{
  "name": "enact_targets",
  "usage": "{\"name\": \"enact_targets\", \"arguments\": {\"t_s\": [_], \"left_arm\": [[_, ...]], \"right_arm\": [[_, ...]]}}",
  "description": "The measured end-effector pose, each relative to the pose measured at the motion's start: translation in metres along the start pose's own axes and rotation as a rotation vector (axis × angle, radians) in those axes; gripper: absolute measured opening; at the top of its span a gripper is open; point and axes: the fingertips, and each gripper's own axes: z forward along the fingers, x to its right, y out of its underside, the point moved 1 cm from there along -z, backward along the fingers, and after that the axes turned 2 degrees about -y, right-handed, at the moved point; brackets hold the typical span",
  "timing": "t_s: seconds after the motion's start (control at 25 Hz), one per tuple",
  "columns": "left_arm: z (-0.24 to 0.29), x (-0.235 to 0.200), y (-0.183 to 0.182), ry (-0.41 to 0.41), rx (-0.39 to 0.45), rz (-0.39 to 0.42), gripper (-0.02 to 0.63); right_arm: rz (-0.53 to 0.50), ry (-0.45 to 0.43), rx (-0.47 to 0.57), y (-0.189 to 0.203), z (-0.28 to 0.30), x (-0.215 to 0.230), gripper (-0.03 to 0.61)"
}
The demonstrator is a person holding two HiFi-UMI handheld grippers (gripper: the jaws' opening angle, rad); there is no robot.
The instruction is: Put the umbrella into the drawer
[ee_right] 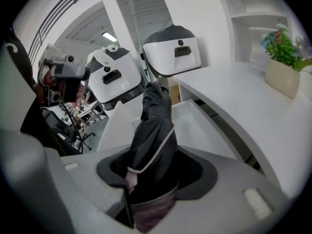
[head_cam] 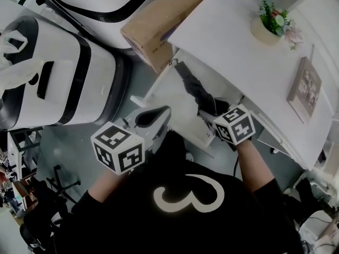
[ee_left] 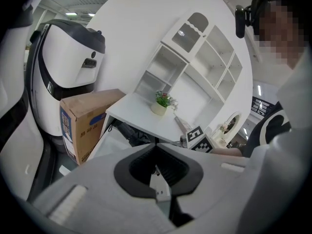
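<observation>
Black folded umbrella [ee_right: 153,130] sits pinched between the right gripper's [ee_right: 157,155] fingers, jutting forward over the open drawer [ee_right: 197,126]; the left gripper's [ee_left: 156,147] fingers meet, empty.

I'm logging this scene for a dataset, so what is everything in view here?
umbrella: one, black, folded, above the open drawer, in the right gripper
drawer: one, white, pulled open under the desk
desk: one, white, ahead of the person
potted plant: one, green in a cream pot, on the desk
picture frame: one, brown, on the desk
cardboard box: one, brown, beside the desk's end
machines: two, white with black trim, left of the box
shelf unit: one, white, behind the desk
shirt: one, black
left gripper: one, grey, empty
right gripper: one, grey, clamped on the umbrella
</observation>
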Motion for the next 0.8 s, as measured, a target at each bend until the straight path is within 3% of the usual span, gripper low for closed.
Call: {"name": "enact_targets", "arguments": {"t_s": [0.8], "left_arm": [[0.006, -0.041, 0.022, -0.018, -0.048, -0.071, 0.008]], "right_arm": [[-0.076, 0.018, -0.299, 0.056, 0.101, 0.032, 0.224]]}}
